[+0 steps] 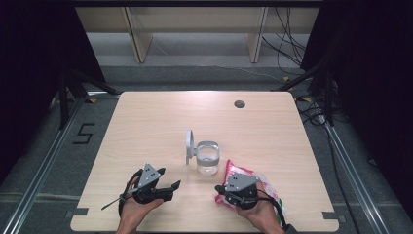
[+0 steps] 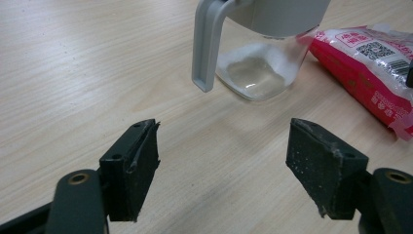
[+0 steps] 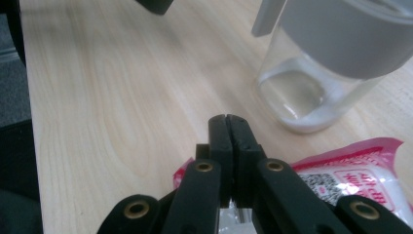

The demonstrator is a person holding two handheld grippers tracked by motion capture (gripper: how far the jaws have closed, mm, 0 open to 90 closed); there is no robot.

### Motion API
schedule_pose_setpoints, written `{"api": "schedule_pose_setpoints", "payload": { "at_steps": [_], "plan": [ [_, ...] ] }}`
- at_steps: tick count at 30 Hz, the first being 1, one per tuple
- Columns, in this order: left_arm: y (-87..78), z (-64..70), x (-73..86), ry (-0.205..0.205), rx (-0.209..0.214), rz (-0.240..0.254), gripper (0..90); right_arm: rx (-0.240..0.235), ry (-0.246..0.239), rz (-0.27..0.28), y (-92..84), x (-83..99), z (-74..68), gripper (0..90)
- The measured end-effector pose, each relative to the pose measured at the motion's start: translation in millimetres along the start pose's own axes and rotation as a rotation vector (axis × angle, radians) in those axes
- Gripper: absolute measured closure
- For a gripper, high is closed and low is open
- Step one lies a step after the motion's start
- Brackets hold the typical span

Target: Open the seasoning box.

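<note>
We take the glass jar (image 1: pixel 207 161) as landmark; it stands upright on the wooden worktop (image 1: pixel 146 126), near the middle, toward the person's edge.

Left of the jar and nearer the person: the left tool (image 1: pixel 168 183), held in the left hand (image 1: pixel 136 207). Its jaws are spread wide, nothing between them, and they point toward the jar. In the left gripper view the two black pads (image 2: pixel 134 165) stand well apart over bare wood, with the jar (image 2: pixel 258 68) ahead of them.

On the jar itself: a grey collar around the top, and a grey flip lid (image 1: pixel 189 146) standing open and upright on its left side. Clear walls, with a thin white layer at the bottom seen in both gripper views.

Just right of the jar, close to its base: a red and white plastic bag (image 1: pixel 243 173) lying flat on the worktop, printed with a QR code (image 2: pixel 375 48). Whether it touches the jar, we cannot tell.

Right of the jar and nearer the person: the right tool (image 1: pixel 219 195), in the right hand (image 1: pixel 260 214), resting over the bag. Its jaws are pressed together. In the right gripper view a corner of the bag (image 3: pixel 360 175) lies under and beside them; whether the film is pinched, we cannot tell.
</note>
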State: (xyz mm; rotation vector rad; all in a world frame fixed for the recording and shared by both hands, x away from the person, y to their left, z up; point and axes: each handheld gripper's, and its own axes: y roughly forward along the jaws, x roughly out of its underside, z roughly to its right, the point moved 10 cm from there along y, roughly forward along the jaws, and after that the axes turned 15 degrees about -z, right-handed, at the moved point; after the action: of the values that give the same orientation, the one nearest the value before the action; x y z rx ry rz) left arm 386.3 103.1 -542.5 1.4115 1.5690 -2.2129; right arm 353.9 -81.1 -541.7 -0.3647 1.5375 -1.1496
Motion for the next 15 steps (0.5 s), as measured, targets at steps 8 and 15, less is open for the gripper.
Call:
{"api": "schedule_pose_setpoints", "payload": {
  "at_steps": [8,15],
  "plan": [
    [1.4,-1.6,0.4,0.005,0.008,0.000,27.1,0.007,-0.009,-0.058,7.3,8.9,-3.8,90.0],
    [1.4,0.3,2.5,0.006,0.009,-0.012,27.0,0.013,-0.028,-0.070,6.8,11.6,-6.5,90.0]
  ]
}}
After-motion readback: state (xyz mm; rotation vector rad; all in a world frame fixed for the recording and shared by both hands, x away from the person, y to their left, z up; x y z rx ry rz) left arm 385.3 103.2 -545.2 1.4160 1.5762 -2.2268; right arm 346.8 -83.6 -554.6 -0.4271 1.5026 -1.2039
